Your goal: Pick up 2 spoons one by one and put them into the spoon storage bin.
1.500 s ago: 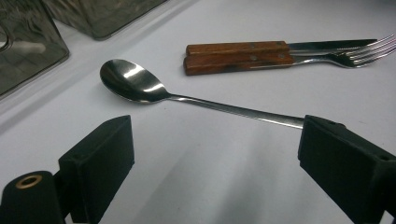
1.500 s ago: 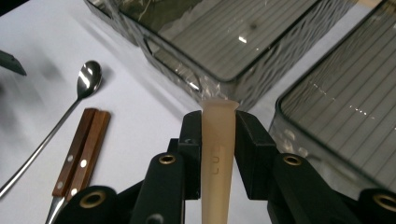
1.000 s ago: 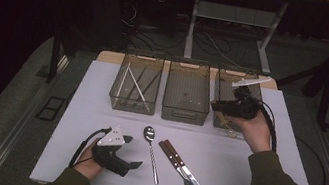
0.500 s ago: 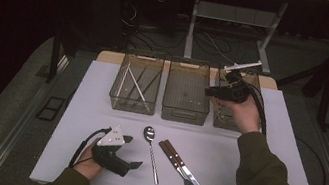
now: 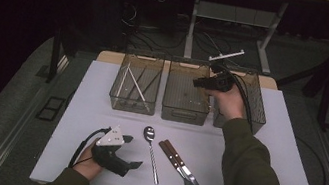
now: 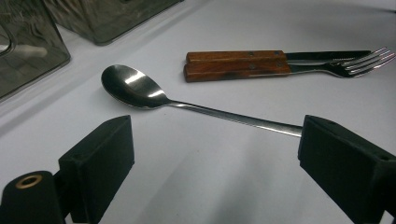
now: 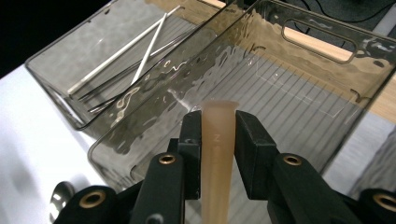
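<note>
The right gripper [image 7: 217, 140] is clamping a pale, tapered plastic handle [image 7: 217, 154] between its pads and hovering over the middle bin [image 7: 322, 51]. The piece is looking light and stiff, and smooth enough to slip, so the pinch on its flat sides near the wide end is looking sensible; the far end hangs below and cannot be made out. At ten o'clock of that bin, the left bin [image 5: 136, 83] is holding thin white sticks [image 7: 126, 44]. Down at seven o'clock on the table [image 5: 273, 156], the left gripper [image 6: 215, 154] is resting with jaws spread wide and nothing in them, the spoon [image 6: 140, 88] lying just ahead, the wood-handled knife and fork [image 6: 243, 65] beyond.
</note>
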Action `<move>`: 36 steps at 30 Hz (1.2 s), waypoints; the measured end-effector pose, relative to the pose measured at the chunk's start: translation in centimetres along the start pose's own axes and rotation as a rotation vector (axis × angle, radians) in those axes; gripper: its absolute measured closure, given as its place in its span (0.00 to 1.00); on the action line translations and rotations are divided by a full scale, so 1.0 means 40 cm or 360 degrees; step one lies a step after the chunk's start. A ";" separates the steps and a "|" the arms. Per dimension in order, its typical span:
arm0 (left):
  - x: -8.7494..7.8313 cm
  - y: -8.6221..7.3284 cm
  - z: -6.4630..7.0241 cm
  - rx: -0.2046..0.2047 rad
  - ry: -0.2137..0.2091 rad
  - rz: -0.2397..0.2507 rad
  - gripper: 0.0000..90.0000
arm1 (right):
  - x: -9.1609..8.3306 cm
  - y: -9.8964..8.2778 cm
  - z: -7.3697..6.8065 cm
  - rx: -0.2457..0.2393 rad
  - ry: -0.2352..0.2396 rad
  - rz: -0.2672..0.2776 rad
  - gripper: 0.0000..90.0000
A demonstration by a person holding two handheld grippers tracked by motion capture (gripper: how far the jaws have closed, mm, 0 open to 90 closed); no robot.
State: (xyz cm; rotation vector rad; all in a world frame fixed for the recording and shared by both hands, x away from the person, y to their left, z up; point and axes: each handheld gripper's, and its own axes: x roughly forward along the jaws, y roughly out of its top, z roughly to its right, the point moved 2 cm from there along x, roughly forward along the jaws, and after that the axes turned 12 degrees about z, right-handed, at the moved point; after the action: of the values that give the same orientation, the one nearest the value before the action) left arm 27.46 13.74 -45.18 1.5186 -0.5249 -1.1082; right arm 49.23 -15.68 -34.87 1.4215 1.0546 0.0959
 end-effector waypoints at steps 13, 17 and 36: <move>-0.003 0.002 0.000 -0.0006 -0.0006 0.0008 0.10 | 0.090 -0.014 0.004 0.0014 -0.0030 -0.0055 0.82; -0.003 0.003 0.001 -0.0006 -0.0007 0.0009 0.10 | 0.105 -0.025 0.007 0.0000 -0.0043 -0.0078 0.81; -0.001 0.002 0.001 -0.0007 -0.0004 0.0010 0.10 | 0.071 -0.029 -0.009 -0.0047 -0.0089 -0.0013 0.46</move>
State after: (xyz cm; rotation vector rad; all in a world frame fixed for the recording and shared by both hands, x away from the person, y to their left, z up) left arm 27.44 13.71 -45.08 1.5111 -0.5282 -1.1059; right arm 49.99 -13.90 -37.27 1.3852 1.0093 0.0653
